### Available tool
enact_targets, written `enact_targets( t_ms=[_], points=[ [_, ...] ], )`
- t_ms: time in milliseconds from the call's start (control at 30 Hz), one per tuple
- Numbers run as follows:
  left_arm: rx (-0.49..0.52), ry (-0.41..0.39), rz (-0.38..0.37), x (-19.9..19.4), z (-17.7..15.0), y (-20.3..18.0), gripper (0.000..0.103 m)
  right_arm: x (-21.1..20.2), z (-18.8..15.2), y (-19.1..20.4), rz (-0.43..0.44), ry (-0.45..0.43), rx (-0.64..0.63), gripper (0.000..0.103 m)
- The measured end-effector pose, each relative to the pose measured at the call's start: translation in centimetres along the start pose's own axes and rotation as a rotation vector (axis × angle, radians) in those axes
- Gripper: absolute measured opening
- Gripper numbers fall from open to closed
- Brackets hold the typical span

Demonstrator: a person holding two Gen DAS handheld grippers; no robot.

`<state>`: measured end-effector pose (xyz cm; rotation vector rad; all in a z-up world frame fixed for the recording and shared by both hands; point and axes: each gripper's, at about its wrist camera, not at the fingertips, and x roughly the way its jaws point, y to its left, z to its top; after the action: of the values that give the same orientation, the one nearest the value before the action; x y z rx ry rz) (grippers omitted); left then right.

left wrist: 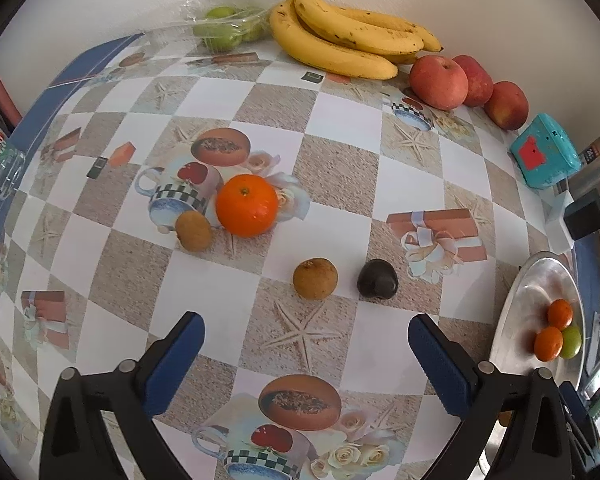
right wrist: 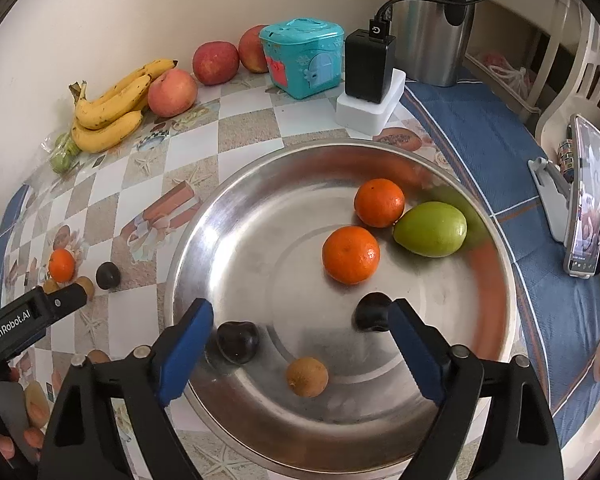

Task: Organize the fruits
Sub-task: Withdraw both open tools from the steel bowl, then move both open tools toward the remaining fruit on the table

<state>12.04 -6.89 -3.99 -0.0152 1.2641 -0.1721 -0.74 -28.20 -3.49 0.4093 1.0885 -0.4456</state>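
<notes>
A pale wall backs a desk [left wrist: 340, 128] covered with a checked, picture-printed cloth, and the sorting of small fruit into the steel tray [right wrist: 236, 216] looks about halfway done. In the right wrist view the tray already carries two mandarins [right wrist: 351, 255], a green fruit [right wrist: 430, 229] at 2 o'clock of them, two dark plums [right wrist: 237, 341] and a brown longan [right wrist: 307, 376]; the right gripper [right wrist: 296, 356] hangs over the tray's near side with its jaws spread wide, the longan lying loose between them and gripped by nothing, so a drop-off seems just finished. In the left wrist view the left gripper [left wrist: 306, 364] also stands wide open and empty above the desk, with a loose longan [left wrist: 315, 278] at 12 o'clock of it, a dark plum [left wrist: 377, 279] just beside that at 3 o'clock, and farther off at 11 o'clock an orange mandarin [left wrist: 247, 205] touching a second longan [left wrist: 193, 231]. The next move, I judge, is to lower the left jaws around the nearest longan; the plum sits close enough to be nudged and roll. Along the wall lie bananas [left wrist: 340, 36], three red apples [left wrist: 439, 82], bagged green fruit [left wrist: 224, 26] and a teal box [left wrist: 546, 156], well apart from the work. Nothing blocks the way to the tray at 3 o'clock.
</notes>
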Motion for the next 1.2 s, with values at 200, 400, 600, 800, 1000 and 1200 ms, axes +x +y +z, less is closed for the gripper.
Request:
enact_targets(
  t_ms=[200,400,600,800,1000,1200],
  points=[
    [-0.001,0.002,0.002,0.0,0.0,0.1,0.103,0.1,-0.1,0.0,-0.007,0.003,-0.004,0.090],
    [0.014,-0.001,0.017,-0.1,-0.1,0.2,0.103,0.0,-0.1,-0.1,0.003,0.004,-0.005,0.090],
    [0.065,-0.033,0.050,-0.9,0.2,0.4,0.103,-0.3,-0.3,0.7,0.024,0.000,-0.021,0.090],
    [0.128,-0.076,0.094,-2.3,0.9,1.4,0.103,-0.3,-0.5,2.2,0.048,0.011,-0.038,0.090],
    [0.096,-0.108,0.115,-3.3,1.7,3.7,0.103,-0.6,-0.9,3.7,0.076,0.015,-0.049,0.090],
    [0.022,-0.124,0.123,-4.0,2.5,6.9,0.103,-0.9,-1.3,6.6,0.116,0.013,-0.104,0.090]
  ],
)
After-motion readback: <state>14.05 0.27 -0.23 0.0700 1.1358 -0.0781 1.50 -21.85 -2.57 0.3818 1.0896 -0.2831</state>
